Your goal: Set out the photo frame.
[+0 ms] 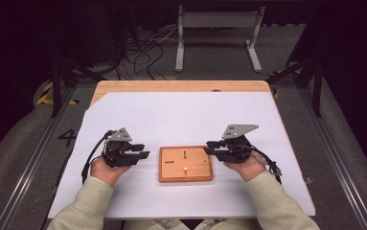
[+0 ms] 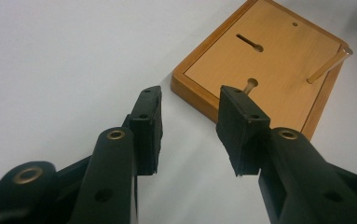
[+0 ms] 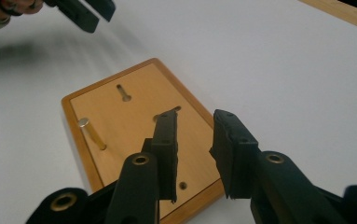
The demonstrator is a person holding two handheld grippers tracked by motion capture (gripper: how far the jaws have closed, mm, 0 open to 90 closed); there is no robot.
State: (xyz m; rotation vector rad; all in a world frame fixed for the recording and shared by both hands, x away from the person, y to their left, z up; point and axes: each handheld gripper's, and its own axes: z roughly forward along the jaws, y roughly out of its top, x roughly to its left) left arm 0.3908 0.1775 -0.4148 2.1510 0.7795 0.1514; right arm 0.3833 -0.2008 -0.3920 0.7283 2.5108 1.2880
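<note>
Hovering on either side of the wooden board (image 1: 186, 164), I keep my left claw (image 1: 143, 151) and right claw (image 1: 210, 147) pointed inward at it, both parted fairly wide and holding nothing. The board lies flat on the white sheet (image 1: 181, 115) covering the bench (image 1: 181, 86), between my hands and near the front edge, which keeps it within easy reach of both claws. It is a smooth rectangle of pale wood with a darker, rounded rim. Two keyhole-shaped slots (image 2: 250, 42) are cut into its face, and one slim brass-coloured peg (image 3: 92, 133) stands upright from it. I judge the peg the likely thing to grip; its thin, hard, round shaft could slip between my flat black pads (image 2: 148, 122).
</note>
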